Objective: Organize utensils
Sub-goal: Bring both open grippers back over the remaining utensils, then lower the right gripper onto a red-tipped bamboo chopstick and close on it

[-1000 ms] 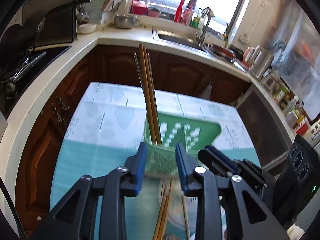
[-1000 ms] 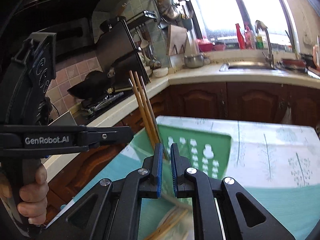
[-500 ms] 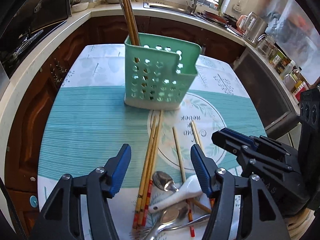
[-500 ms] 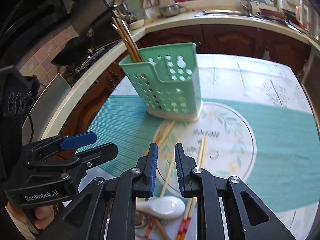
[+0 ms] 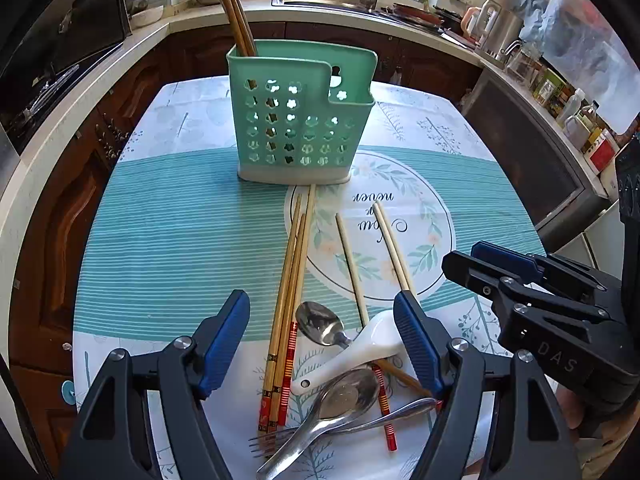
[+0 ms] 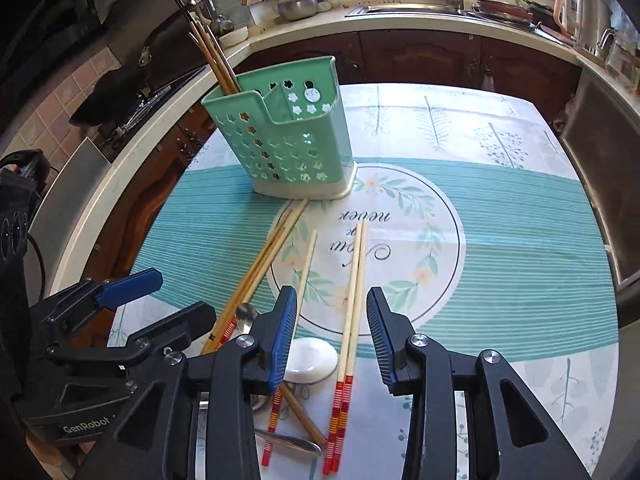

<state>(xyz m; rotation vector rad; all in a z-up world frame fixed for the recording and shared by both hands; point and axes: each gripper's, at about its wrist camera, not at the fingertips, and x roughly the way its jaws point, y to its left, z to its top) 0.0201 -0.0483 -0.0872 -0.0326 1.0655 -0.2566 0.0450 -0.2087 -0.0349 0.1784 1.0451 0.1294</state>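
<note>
A green perforated holder (image 5: pixel 300 112) (image 6: pixel 288 136) stands on the table with several chopsticks (image 5: pixel 236 20) upright in its left compartment. Loose chopsticks (image 5: pixel 292 280), a small metal spoon (image 5: pixel 320 324), a white ceramic spoon (image 5: pixel 352 354), a larger metal spoon (image 5: pixel 340 400) and a fork (image 5: pixel 272 440) lie in a pile in front of it. My left gripper (image 5: pixel 322 332) hovers over this pile, its jaws opening, touching nothing. My right gripper (image 6: pixel 332 320) (image 5: pixel 476 260) hangs above a pair of pale chopsticks (image 6: pixel 354 300), jaws opening, pads clear of them.
The table (image 5: pixel 168 240) has a teal striped cloth with a round leaf print. Dark wooden cabinets and a pale counter (image 5: pixel 80 92) ring it, with a sink (image 5: pixel 344 4) behind and a stove (image 6: pixel 132 96) on the left. My left gripper (image 6: pixel 160 300) is beside the right one.
Both grippers drew back from the holder and tipped down over the pile of utensils. Both sets of jaws spread wider. The chopsticks stayed standing in the holder.
</note>
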